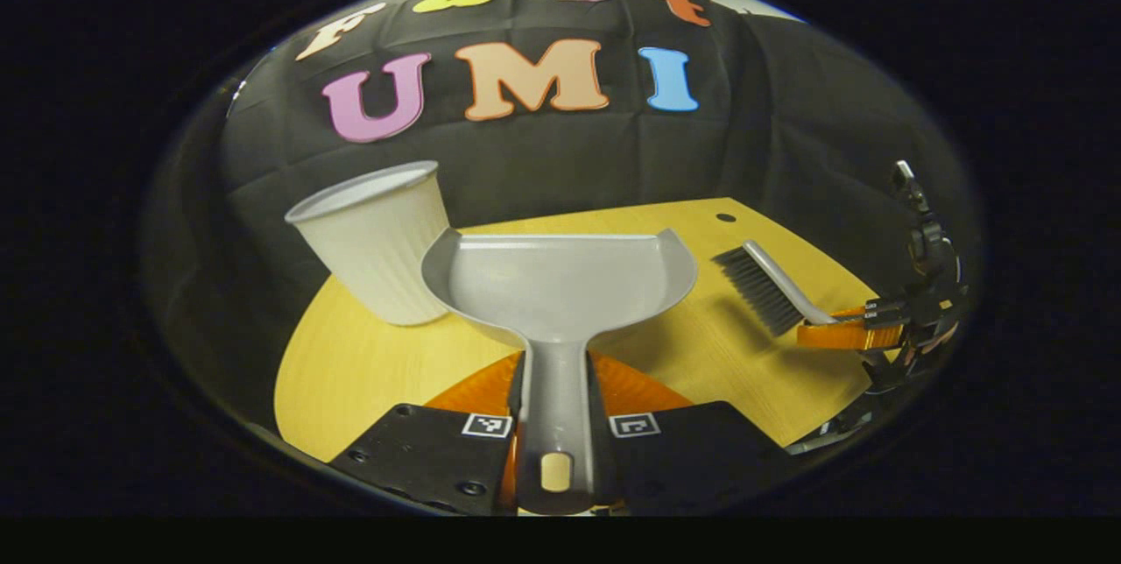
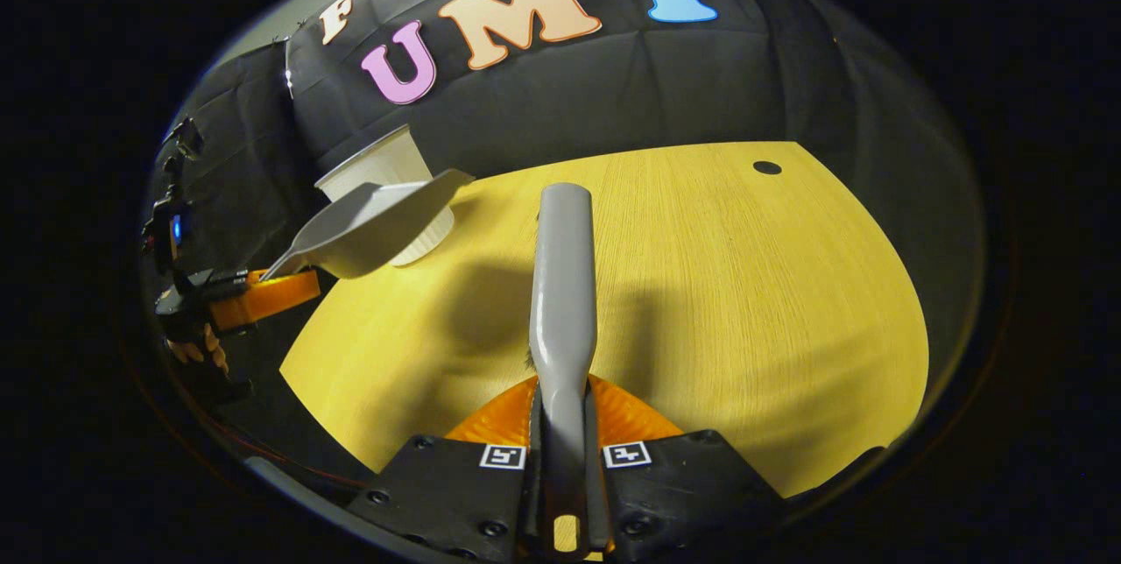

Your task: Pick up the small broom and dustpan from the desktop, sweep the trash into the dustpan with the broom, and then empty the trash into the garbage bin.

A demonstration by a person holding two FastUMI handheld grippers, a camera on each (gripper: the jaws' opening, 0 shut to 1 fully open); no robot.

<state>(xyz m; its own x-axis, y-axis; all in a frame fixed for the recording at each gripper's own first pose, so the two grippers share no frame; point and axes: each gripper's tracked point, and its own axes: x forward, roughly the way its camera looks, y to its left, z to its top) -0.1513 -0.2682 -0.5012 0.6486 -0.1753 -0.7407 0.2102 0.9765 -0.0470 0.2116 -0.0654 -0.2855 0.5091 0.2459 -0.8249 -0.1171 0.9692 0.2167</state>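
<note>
Holding the grey plastic dustpan (image 1: 560, 284) clamped in my left claw (image 1: 555, 450) beside the white ribbed bin (image 1: 377, 240), grey broom (image 2: 562, 284) clamped in my right claw (image 2: 565, 468), I judge tipping comes next.

1. Left gripper view: dustpan (image 1: 560, 284) handle lies between the left gripper (image 1: 557, 424) fingers, pan forward, above the table (image 1: 368, 371).
2. Bin (image 1: 377, 240) stands on the table, just behind-left of the pan, overlapped by its edge.
3. Broom (image 1: 771, 288) is to the right, held in the right gripper (image 1: 863, 332) over the table.
4. Right gripper view: broom handle runs forward from between the fingers; dustpan and bin are far left.
</note>
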